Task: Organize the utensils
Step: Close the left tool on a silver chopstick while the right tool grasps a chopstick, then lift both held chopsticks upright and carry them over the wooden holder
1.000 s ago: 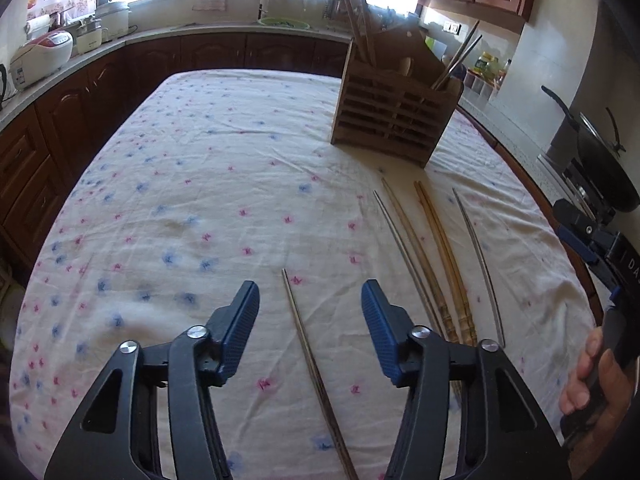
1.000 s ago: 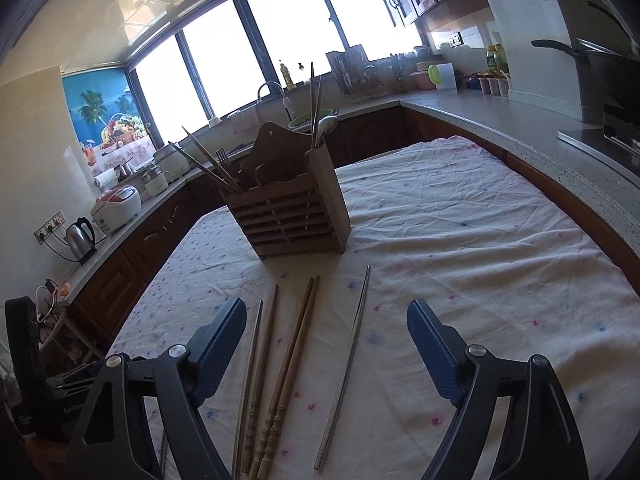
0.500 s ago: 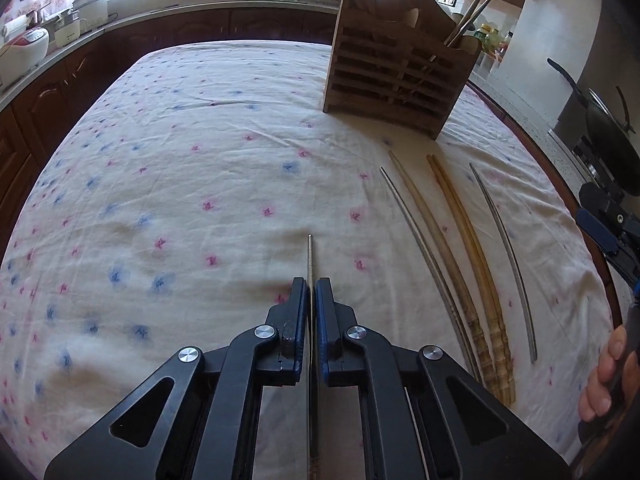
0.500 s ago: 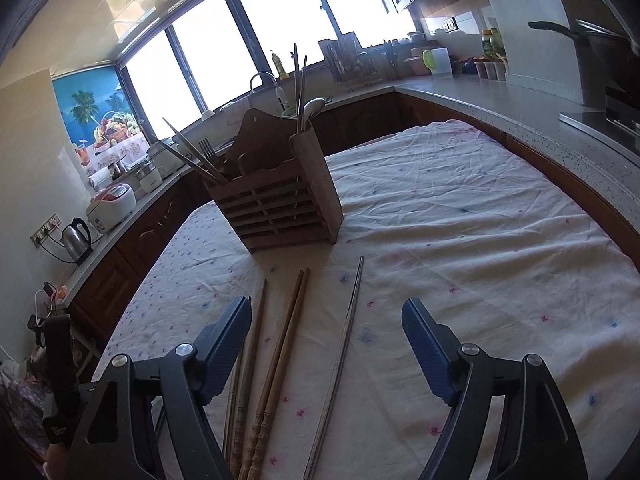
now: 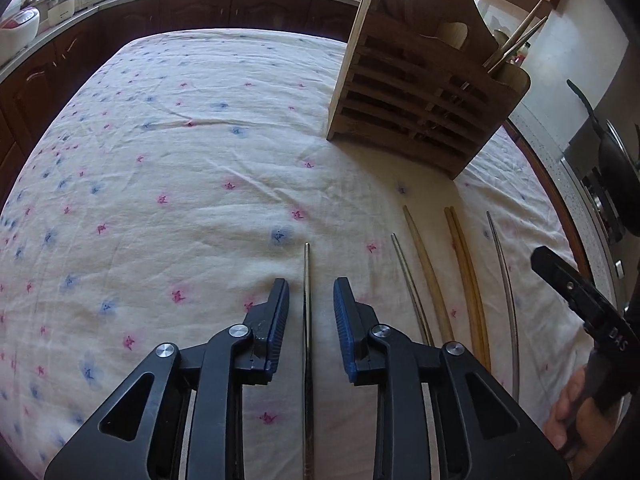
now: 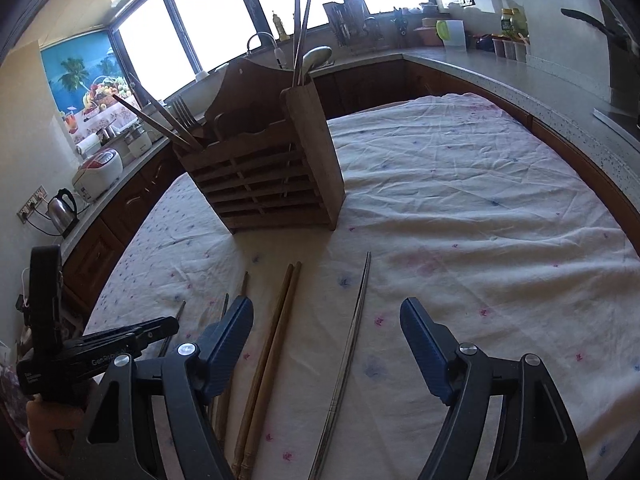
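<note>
My left gripper [image 5: 311,292] is open, its jaws either side of a thin metal chopstick [image 5: 307,280] that lies on the flowered tablecloth [image 5: 180,200]. To its right lie several more chopsticks: a metal one [image 5: 412,292], wooden ones [image 5: 466,280] and another metal one [image 5: 505,284]. The slatted wooden utensil holder [image 5: 420,104] stands beyond, with utensils in it. My right gripper [image 6: 326,320] is open and empty above a metal chopstick [image 6: 354,328] and a wooden pair [image 6: 276,332]; the holder [image 6: 264,176] is ahead of it.
The other hand-held gripper shows at the right edge of the left wrist view [image 5: 580,304] and at the left of the right wrist view [image 6: 80,356]. Counters with a rice cooker [image 6: 98,172], a kettle [image 6: 62,208] and a pan [image 5: 612,160] ring the table.
My left gripper closed on the metal chopstick half a second ago and has now opened again, with the chopstick between its jaws. Both grippers have moved closer to the holder.
</note>
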{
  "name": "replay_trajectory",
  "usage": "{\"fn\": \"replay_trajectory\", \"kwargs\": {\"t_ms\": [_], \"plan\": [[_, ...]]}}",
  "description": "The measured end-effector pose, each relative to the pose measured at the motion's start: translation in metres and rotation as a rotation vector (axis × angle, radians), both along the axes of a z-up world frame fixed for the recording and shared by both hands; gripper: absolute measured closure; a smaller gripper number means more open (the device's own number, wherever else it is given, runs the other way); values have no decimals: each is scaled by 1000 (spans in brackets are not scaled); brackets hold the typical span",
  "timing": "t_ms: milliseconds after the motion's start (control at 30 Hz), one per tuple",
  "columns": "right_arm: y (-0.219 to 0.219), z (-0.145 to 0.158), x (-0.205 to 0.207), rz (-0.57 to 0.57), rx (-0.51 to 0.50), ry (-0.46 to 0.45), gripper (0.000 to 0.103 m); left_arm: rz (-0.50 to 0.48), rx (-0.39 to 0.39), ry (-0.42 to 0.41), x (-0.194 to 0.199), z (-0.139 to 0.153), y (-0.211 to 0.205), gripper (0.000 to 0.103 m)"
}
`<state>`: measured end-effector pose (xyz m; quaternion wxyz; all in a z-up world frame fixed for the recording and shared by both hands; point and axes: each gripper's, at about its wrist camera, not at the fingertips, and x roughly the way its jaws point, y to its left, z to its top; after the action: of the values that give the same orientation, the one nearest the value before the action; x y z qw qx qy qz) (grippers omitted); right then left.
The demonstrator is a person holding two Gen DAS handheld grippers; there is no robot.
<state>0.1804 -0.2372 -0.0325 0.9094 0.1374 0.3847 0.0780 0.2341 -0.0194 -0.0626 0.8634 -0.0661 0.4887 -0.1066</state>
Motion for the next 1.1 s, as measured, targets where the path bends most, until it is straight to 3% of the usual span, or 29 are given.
{"fn": "replay_trajectory", "kwargs": {"t_ms": [167, 333, 433, 567, 833, 1100], "plan": [[9, -19, 34, 11, -79, 81, 51, -52, 103, -36, 2, -2, -17, 73], [14, -33, 53, 3, -150, 119, 54, -70, 153, -81, 2, -4, -19, 94], [18, -34, 58, 18, -192, 125, 58, -69, 139, -88, 4, -5, -16, 99], [19, -34, 57, 18, -211, 123, 95, -73, 121, -89, 4, -4, -17, 99], [15, -24, 37, 32, -102, 92, 98, -54, 14, -124, -18, 19, -4, 100], [17, 25, -7, 58, -20, -38, 98, -37, -74, -212, -53, 63, 13, 99]]}}
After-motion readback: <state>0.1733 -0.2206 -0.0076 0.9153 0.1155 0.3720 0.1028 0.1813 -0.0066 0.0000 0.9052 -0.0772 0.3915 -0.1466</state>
